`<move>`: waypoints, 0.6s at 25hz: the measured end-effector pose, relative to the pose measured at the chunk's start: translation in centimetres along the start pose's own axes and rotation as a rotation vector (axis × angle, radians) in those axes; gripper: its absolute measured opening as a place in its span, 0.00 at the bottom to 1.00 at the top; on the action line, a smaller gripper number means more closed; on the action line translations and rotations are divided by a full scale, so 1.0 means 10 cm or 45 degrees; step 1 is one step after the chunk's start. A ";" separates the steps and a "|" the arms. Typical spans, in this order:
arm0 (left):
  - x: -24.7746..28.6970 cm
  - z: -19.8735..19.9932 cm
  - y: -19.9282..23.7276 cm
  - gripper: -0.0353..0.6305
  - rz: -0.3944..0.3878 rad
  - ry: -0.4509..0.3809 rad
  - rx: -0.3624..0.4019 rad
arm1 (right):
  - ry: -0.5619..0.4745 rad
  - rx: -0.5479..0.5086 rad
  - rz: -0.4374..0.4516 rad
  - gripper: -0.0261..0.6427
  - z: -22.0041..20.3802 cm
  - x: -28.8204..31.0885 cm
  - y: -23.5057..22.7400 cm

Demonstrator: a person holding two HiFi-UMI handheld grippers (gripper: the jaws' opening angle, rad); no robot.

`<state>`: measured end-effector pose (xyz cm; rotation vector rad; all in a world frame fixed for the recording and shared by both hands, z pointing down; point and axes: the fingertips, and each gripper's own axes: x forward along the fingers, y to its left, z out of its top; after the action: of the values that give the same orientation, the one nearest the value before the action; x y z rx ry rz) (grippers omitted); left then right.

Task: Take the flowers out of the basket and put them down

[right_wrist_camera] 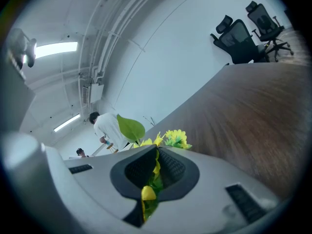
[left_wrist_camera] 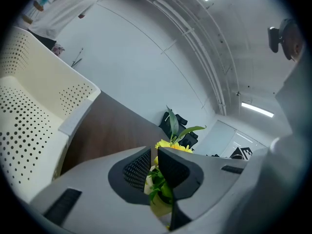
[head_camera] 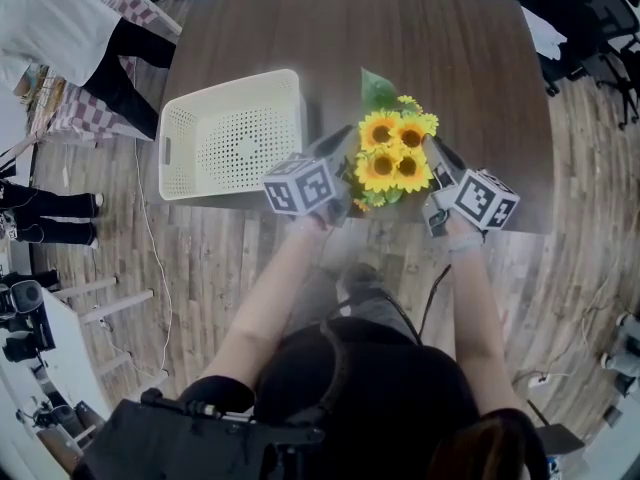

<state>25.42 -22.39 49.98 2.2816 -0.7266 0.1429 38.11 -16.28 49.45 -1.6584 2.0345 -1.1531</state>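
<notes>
A bunch of yellow sunflowers (head_camera: 392, 153) with green leaves lies on the brown table (head_camera: 400, 38) near its front edge, to the right of the cream perforated basket (head_camera: 180, 148). My left gripper (head_camera: 348, 173) is at the bunch's left side. In the left gripper view the gripper (left_wrist_camera: 154, 167) is open, its pads a little apart with green foliage of the flowers (left_wrist_camera: 170, 146) in the gap. My right gripper (head_camera: 432, 168) is at the bunch's right side. In the right gripper view the gripper (right_wrist_camera: 157, 167) is shut on the flowers (right_wrist_camera: 173, 138), pinching leaves and a petal.
The basket (left_wrist_camera: 29, 106) stands close on the left of my left gripper. A person (head_camera: 60, 28) in a white top stands beyond the table's far left corner. Black office chairs (right_wrist_camera: 243, 33) stand beyond the table's far end. Cables and camera gear (head_camera: 25, 318) lie on the wooden floor.
</notes>
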 end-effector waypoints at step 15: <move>-0.23 -0.02 -0.07 0.12 -0.059 -0.028 -0.042 | -0.013 0.019 -0.064 0.05 -0.07 -0.02 -0.14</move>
<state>23.87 -20.75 49.00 2.2699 -0.6821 0.0837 38.74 -15.84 50.82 -1.7143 1.9839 -1.1703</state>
